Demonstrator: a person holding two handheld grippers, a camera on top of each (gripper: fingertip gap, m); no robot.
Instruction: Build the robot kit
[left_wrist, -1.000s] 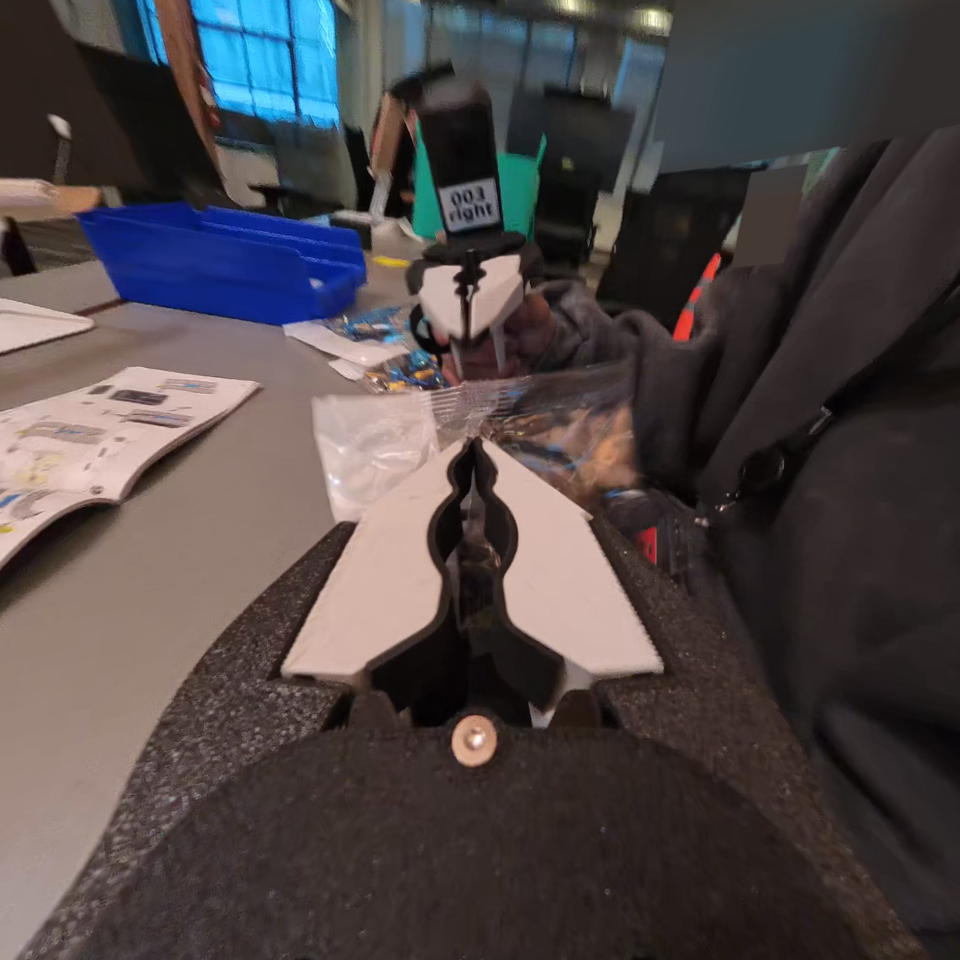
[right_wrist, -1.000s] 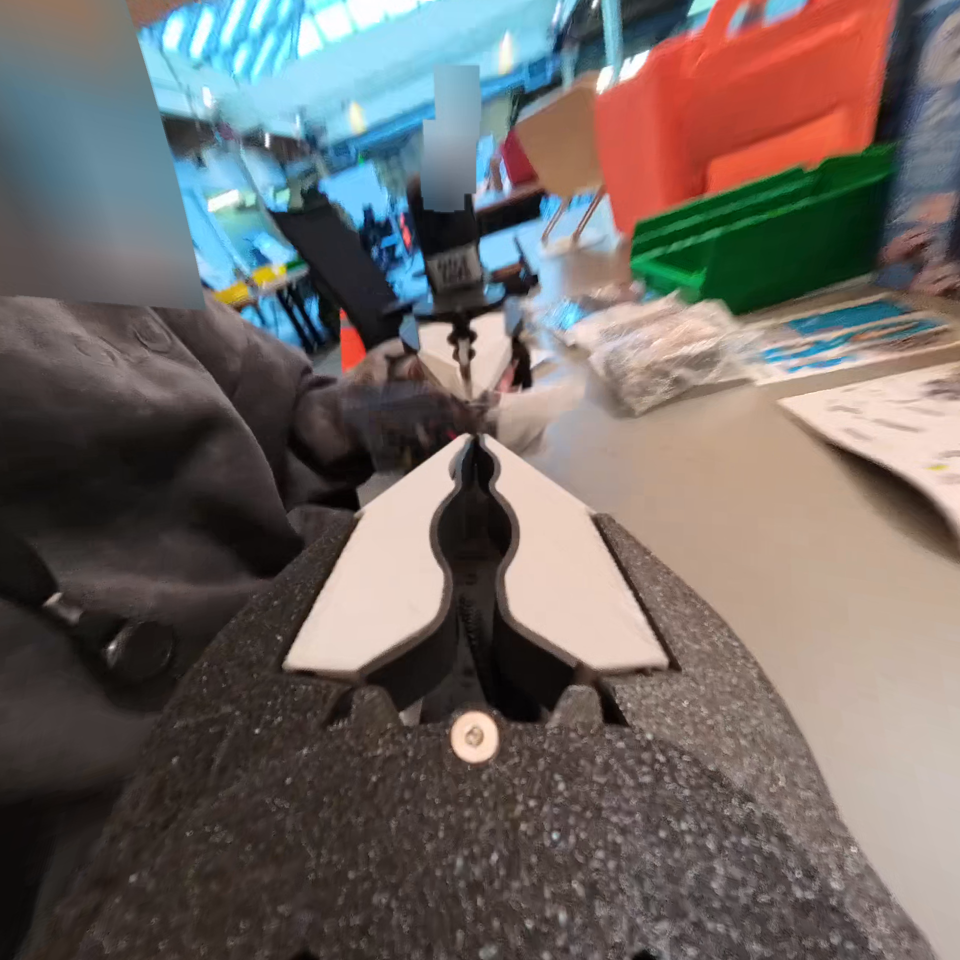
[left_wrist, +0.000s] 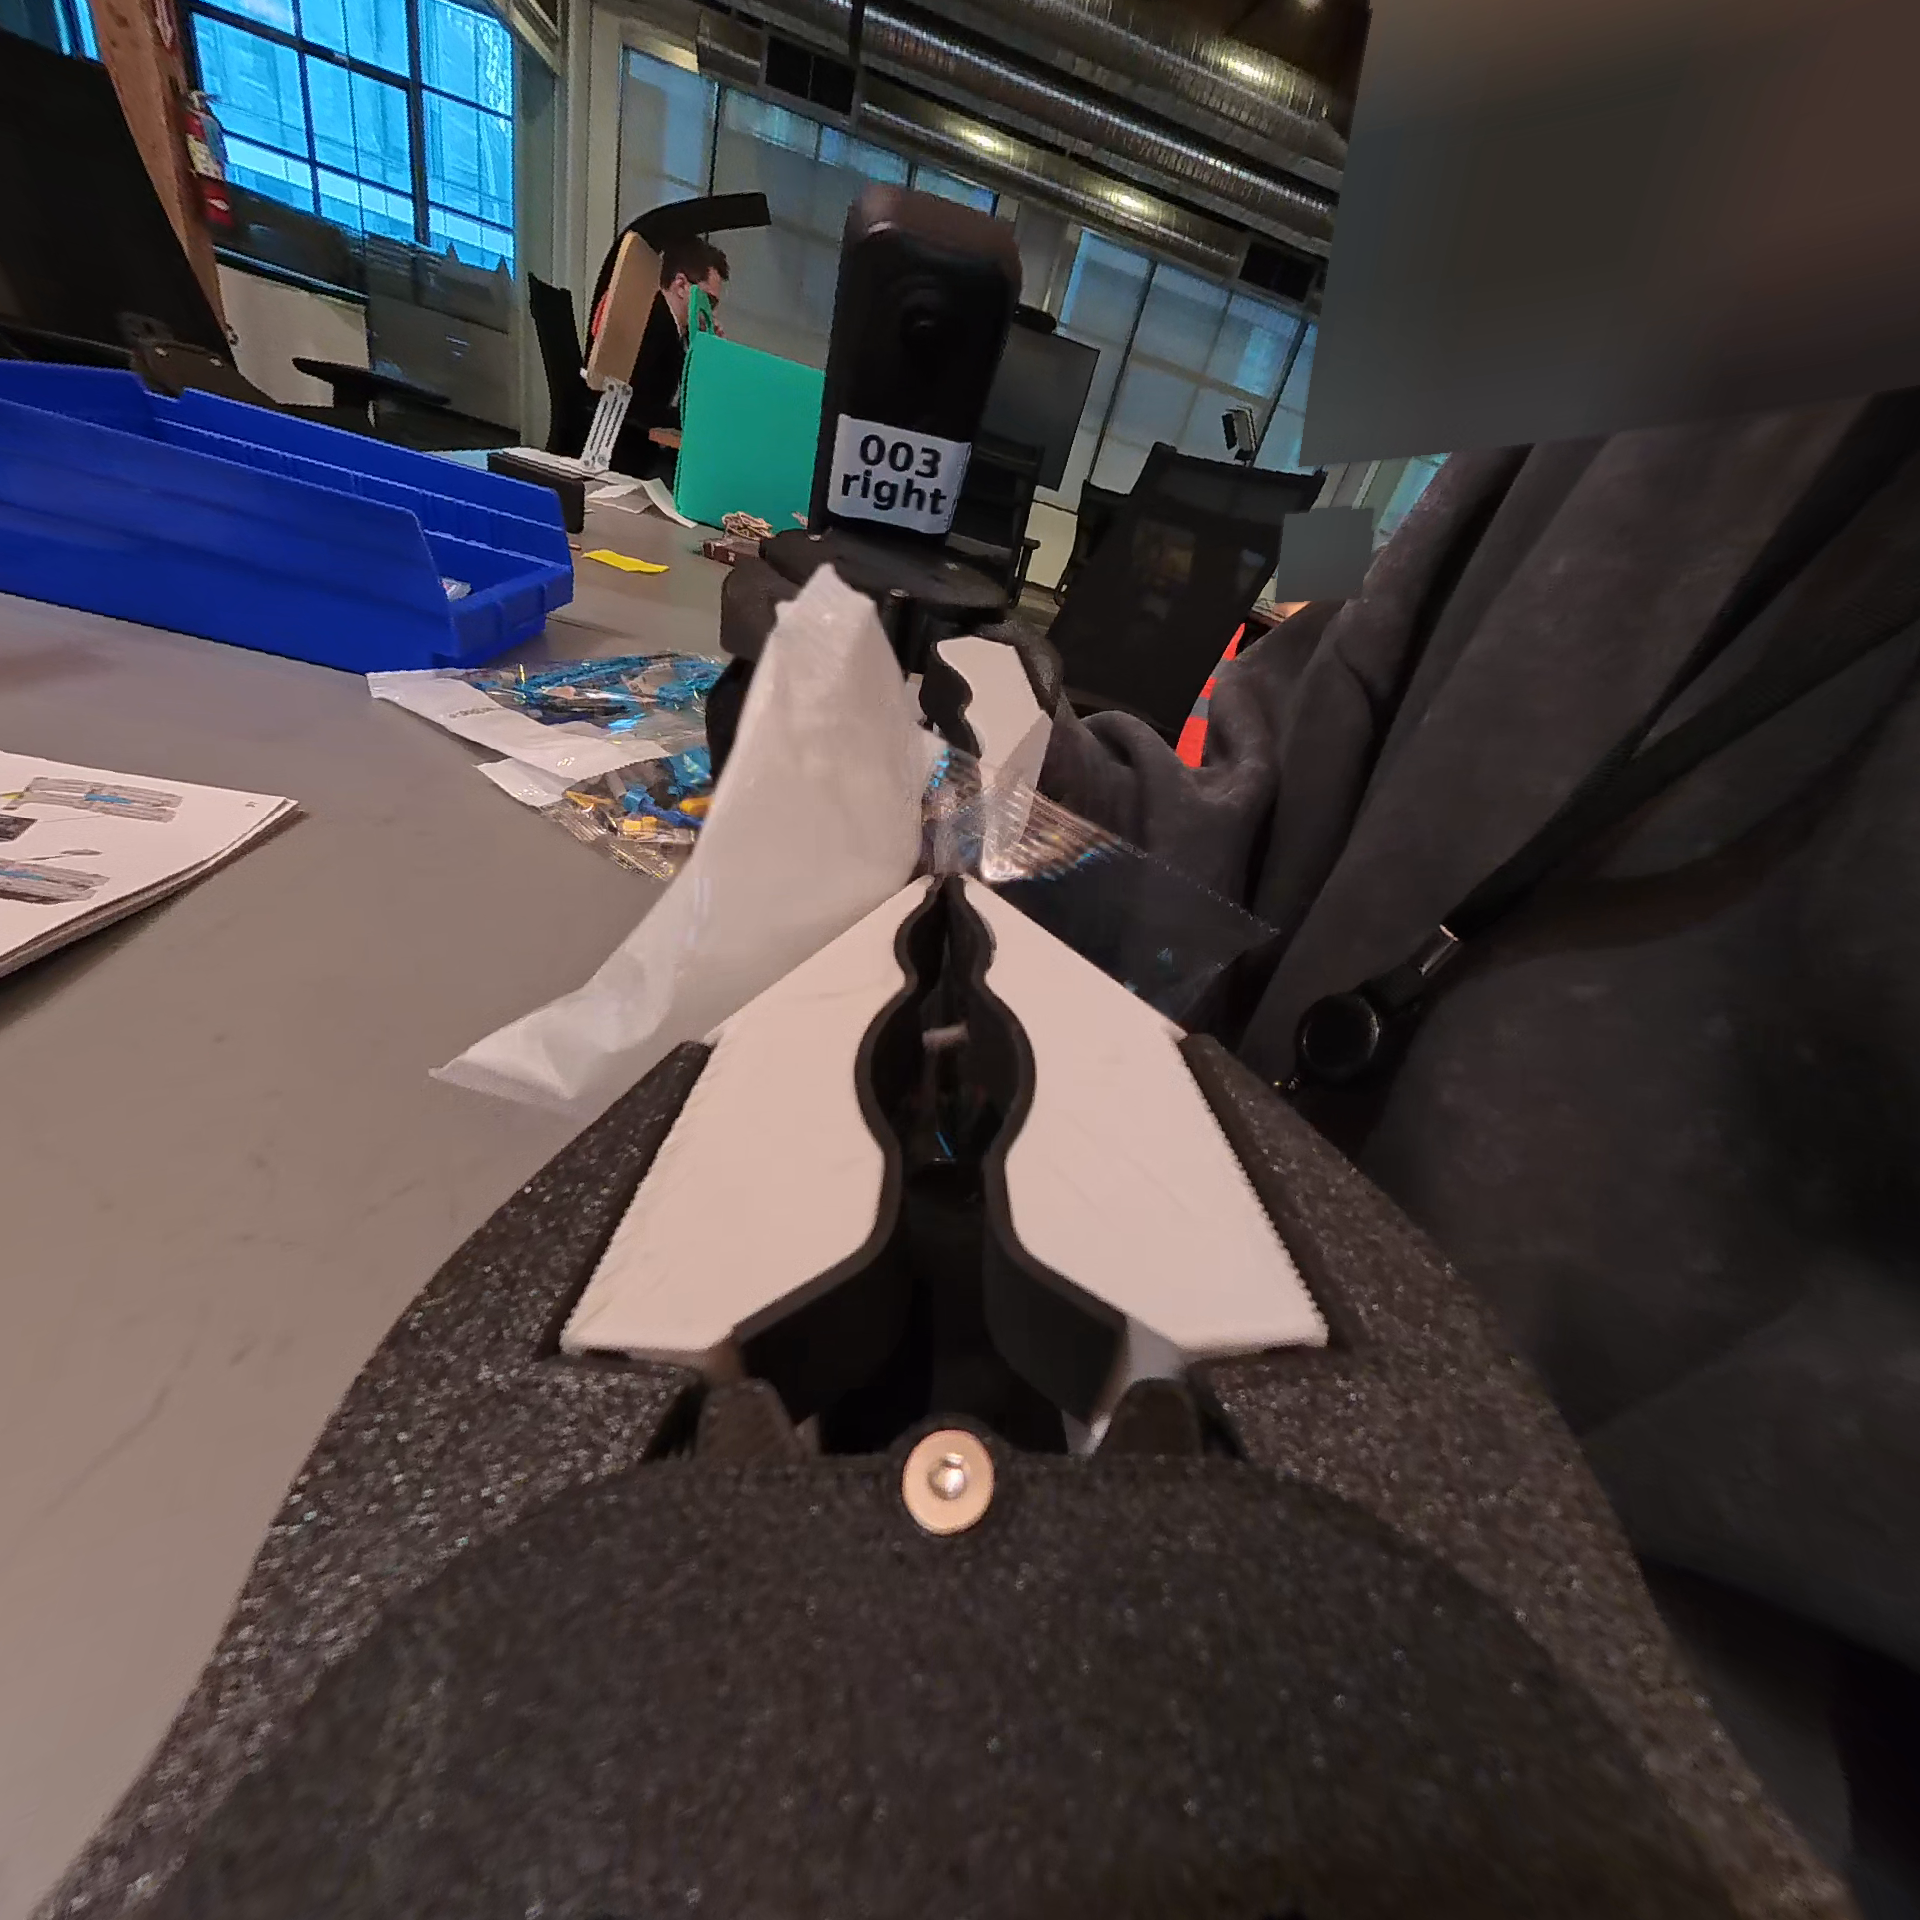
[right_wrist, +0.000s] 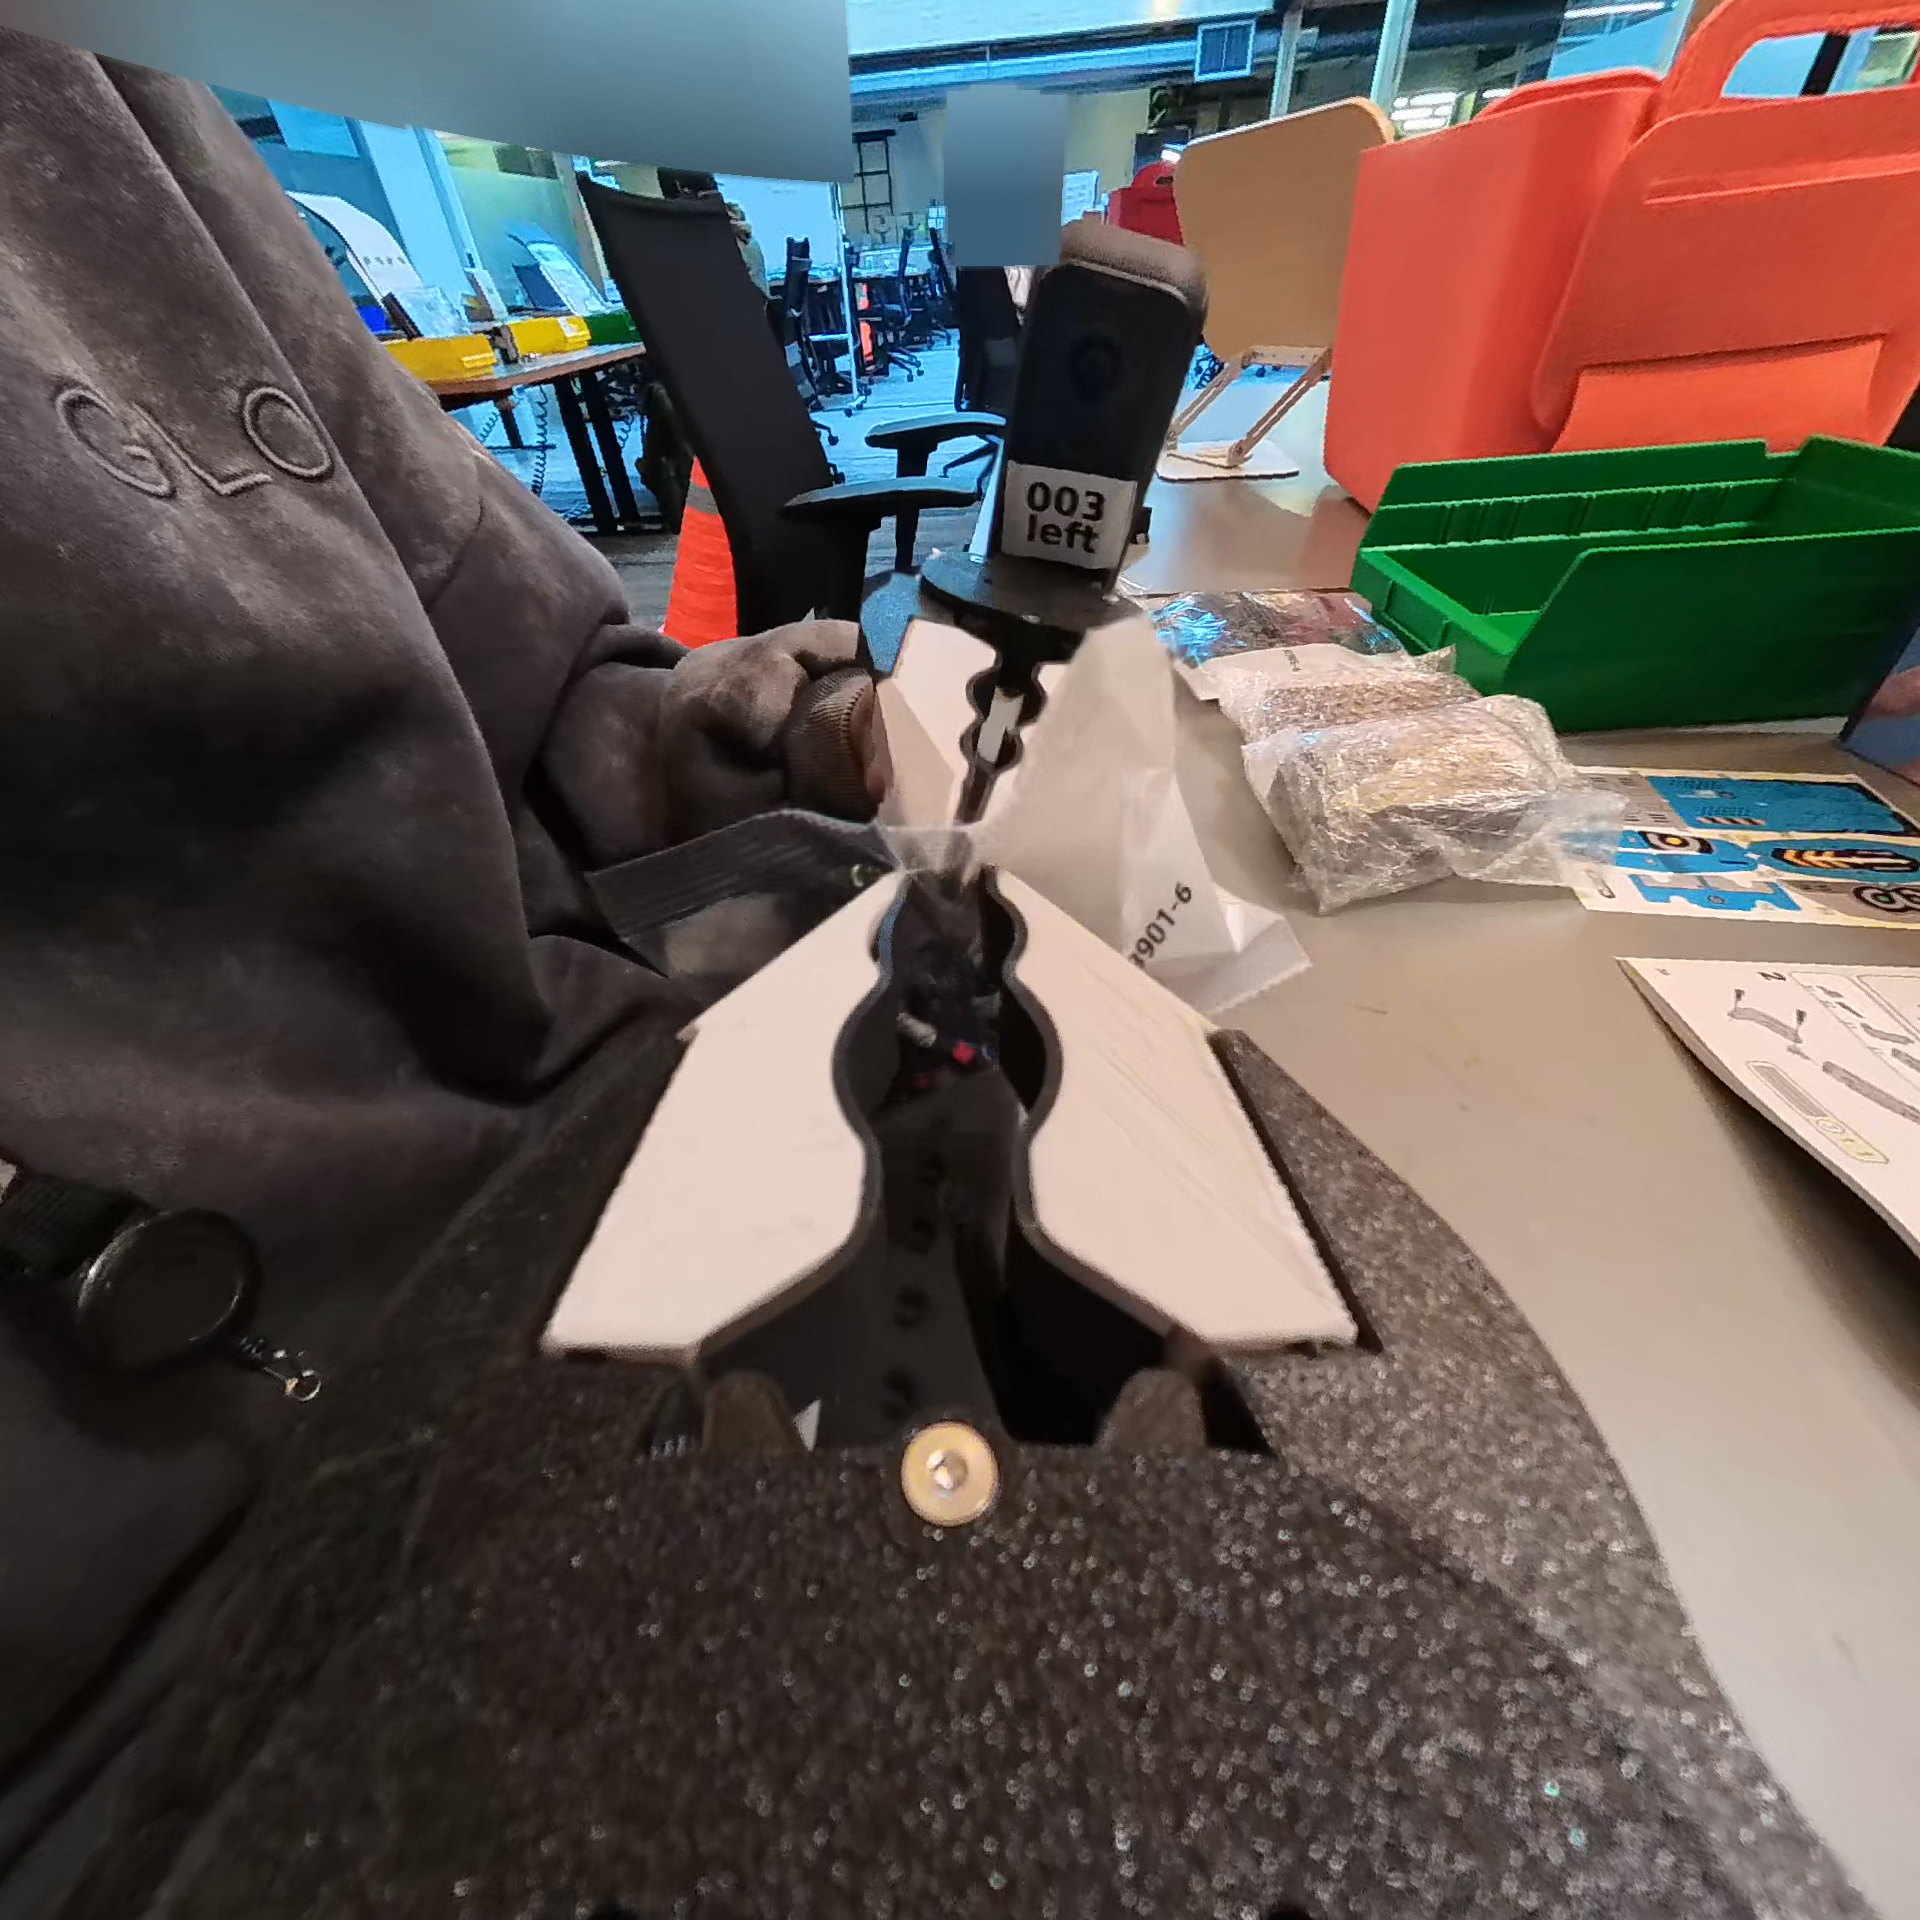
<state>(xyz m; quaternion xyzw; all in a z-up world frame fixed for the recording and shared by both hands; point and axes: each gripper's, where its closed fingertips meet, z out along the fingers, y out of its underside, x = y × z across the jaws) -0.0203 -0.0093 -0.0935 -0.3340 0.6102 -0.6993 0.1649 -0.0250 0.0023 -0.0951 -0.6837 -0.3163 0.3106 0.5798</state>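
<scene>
A plastic bag (left_wrist: 790, 831), white on one part and clear on the other, hangs between the two grippers above the grey table (left_wrist: 260, 1091). My left gripper (left_wrist: 948, 883) is shut on the bag's edge. My right gripper (right_wrist: 951, 868) is shut on the opposite edge of the same bag (right_wrist: 1091, 831). The two grippers face each other tip to tip, close together. The right gripper also shows in the left wrist view (left_wrist: 966, 717), and the left gripper shows in the right wrist view (right_wrist: 982, 727). The clear part of the bag (left_wrist: 1101, 904) spreads toward a person's dark sweatshirt (left_wrist: 1610, 935).
A blue bin (left_wrist: 270, 530), bags of small parts (left_wrist: 613, 748) and an instruction booklet (left_wrist: 114, 852) lie on the table. The right wrist view shows a green bin (right_wrist: 1662, 582), clear bags of parts (right_wrist: 1392, 769), a sticker sheet (right_wrist: 1766, 852), a booklet (right_wrist: 1808, 1070) and orange cases (right_wrist: 1662, 260). My two grippers' fingertips are within a few centimetres of each other.
The grippers have come closer together, and the bag now stands up bunched between them, its white part raised where it lay flatter before.
</scene>
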